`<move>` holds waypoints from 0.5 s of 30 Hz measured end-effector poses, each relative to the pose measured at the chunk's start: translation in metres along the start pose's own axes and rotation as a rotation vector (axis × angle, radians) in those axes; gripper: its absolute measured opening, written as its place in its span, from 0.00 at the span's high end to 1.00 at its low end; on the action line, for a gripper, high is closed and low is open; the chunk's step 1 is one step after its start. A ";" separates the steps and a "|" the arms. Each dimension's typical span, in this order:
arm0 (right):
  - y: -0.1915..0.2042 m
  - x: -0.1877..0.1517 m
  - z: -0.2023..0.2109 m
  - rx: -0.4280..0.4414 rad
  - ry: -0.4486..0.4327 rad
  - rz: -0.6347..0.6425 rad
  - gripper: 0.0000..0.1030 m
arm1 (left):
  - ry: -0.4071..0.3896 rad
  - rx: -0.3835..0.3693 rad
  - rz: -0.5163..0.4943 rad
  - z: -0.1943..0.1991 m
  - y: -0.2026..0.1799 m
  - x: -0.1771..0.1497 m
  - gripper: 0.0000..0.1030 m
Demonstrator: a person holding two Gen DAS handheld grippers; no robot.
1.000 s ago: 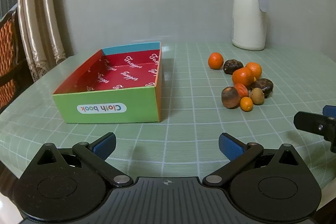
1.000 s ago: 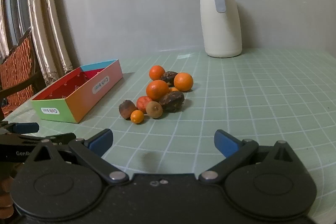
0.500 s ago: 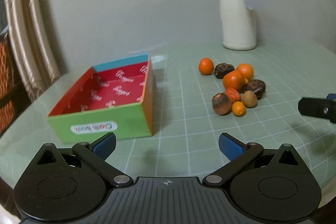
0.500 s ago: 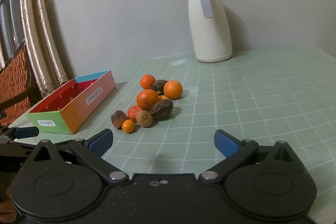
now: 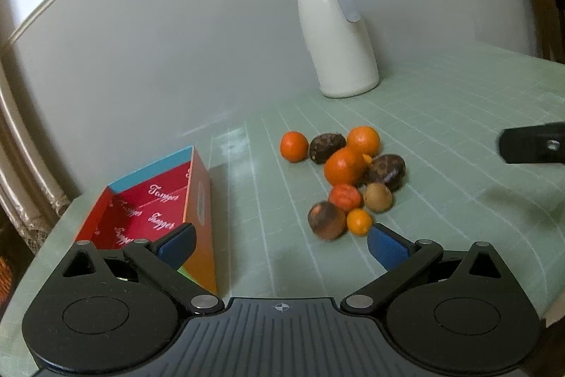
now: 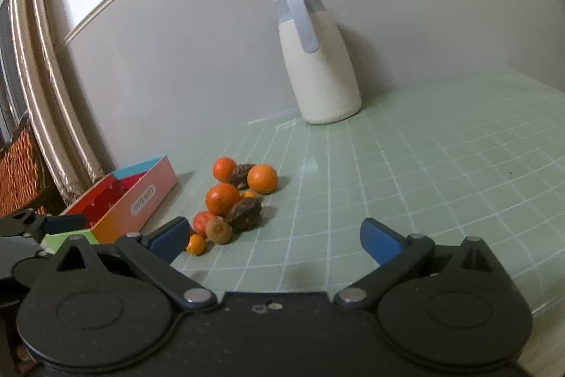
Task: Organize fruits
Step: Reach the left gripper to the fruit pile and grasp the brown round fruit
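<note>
On the green checked surface (image 5: 441, 115), small fruits (image 5: 344, 179) lie heaped beside the empty cardboard box (image 5: 148, 211). Both the left claw (image 5: 280, 241) and right claw (image 6: 273, 237) are spread, holding nothing. Fruits look light, round, likely to roll; pinch each across its middle, gently.

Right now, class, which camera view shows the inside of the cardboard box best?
The left wrist view. It looks down into the cardboard box, so the red printed lining and the far blue wall show. The right wrist view sees the same box from lower and further off: mostly the outer side with its label, and little of the lining.
</note>
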State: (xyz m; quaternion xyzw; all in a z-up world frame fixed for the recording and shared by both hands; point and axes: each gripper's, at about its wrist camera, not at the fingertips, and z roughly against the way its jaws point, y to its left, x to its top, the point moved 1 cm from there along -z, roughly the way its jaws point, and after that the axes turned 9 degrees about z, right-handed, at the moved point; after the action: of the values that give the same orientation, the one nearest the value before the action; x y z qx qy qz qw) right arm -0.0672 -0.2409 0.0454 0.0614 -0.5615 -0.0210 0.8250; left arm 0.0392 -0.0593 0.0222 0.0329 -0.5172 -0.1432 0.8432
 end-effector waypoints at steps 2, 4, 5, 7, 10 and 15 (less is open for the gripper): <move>-0.004 0.001 0.002 -0.002 -0.014 -0.012 0.00 | 0.002 -0.002 0.023 -0.005 0.001 0.005 0.01; -0.007 0.002 0.004 -0.004 -0.026 -0.026 0.00 | 0.010 -0.012 0.046 -0.011 0.001 0.008 0.02; -0.009 0.002 0.005 -0.003 -0.033 -0.035 0.00 | 0.015 -0.020 0.057 -0.015 0.000 0.009 0.14; -0.012 0.003 0.007 -0.004 -0.046 -0.047 0.00 | 0.056 -0.046 0.077 -0.025 -0.002 0.010 0.32; -0.015 0.005 0.011 -0.010 -0.070 -0.056 0.00 | 0.094 -0.053 0.116 -0.037 -0.002 0.007 0.34; -0.018 0.006 0.014 -0.002 -0.085 -0.069 0.00 | 0.104 -0.061 0.167 -0.047 -0.001 0.004 0.34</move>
State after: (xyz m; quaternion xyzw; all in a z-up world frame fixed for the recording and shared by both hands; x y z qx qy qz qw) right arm -0.0774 -0.2600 0.0533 0.0788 -0.5937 -0.0524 0.7991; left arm 0.0825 -0.0662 0.0036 -0.0287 -0.4689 -0.0864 0.8786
